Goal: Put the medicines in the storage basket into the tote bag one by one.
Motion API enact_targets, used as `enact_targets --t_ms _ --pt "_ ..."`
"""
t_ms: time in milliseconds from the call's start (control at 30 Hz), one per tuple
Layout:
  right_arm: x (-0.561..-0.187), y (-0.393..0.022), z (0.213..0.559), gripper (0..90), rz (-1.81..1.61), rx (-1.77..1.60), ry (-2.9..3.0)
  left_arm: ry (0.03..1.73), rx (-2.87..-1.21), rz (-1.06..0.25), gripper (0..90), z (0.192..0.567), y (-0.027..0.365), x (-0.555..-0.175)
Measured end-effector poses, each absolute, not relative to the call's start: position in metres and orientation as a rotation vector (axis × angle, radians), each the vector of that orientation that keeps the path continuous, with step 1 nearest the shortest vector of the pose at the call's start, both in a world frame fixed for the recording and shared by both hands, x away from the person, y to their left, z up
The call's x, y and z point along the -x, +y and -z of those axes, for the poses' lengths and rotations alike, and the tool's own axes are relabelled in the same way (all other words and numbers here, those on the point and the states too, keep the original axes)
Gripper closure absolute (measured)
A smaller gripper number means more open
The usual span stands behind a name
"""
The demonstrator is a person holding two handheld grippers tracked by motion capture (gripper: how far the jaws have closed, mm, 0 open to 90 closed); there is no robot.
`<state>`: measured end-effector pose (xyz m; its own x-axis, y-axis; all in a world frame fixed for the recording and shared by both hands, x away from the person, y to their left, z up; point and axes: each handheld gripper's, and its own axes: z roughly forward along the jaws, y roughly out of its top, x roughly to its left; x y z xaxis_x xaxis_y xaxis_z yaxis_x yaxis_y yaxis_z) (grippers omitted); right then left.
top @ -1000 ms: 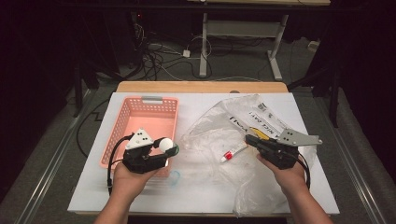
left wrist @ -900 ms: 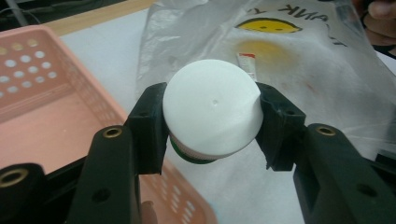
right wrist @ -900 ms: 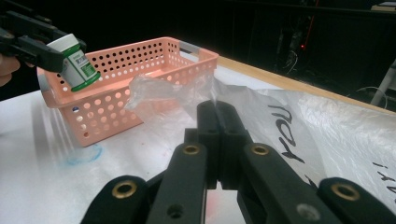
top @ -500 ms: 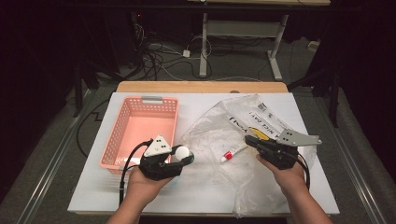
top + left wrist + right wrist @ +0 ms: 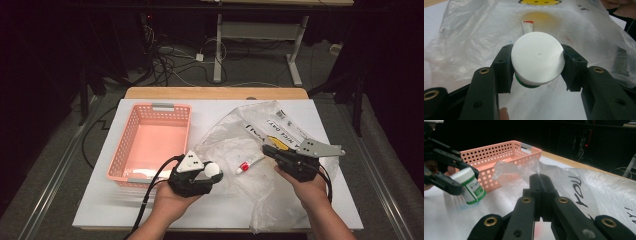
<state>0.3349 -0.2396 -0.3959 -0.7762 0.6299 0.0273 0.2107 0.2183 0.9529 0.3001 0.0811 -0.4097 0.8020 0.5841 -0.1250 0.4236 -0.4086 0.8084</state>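
I have the left gripper (image 5: 207, 175) clamped on a small white plastic jar with a round white lid and a green band at its base (image 5: 537, 58); in the left gripper view the two black jaws press on opposite sides of the lid, and the jar sits squarely between them. In the high view the jar is near the front of the table, just right of the near right corner of the salmon-pink perforated plastic basket (image 5: 131, 145), and at the left edge of the crumpled clear plastic bag with black lettering (image 5: 260, 125) that spreads across the right half of the white table top (image 5: 100, 210). From the right gripper view I see the jar (image 5: 469, 186) held tilted, its base low over the table, though I cannot tell whether it touches. My right gripper (image 5: 540, 182) has its jaws fully together, pinching the bag's film at its near right part. A small white tube with a red cap (image 5: 248, 164) lies inside the bag, between my two grippers and apart from both. The basket's floor looks bare apart from a pale patch at its near end that I cannot identify.
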Motion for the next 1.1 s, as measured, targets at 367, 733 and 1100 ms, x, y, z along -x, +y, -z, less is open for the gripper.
enact_targets --t_ms 367,733,1100 --pt "-0.337 -0.238 0.397 90.0 -1.574 -0.785 2.137 0.691 -2.081 -0.187 48.1 0.418 0.036 -0.318" --pt "-0.338 -0.239 0.397 90.0 -1.580 -0.786 2.134 0.683 -2.092 -0.174 48.2 0.435 -0.007 -0.342" --pt "-0.337 -0.244 0.392 90.0 -1.589 -0.789 2.104 0.687 -2.119 -0.193 48.1 0.455 -0.041 -0.360"
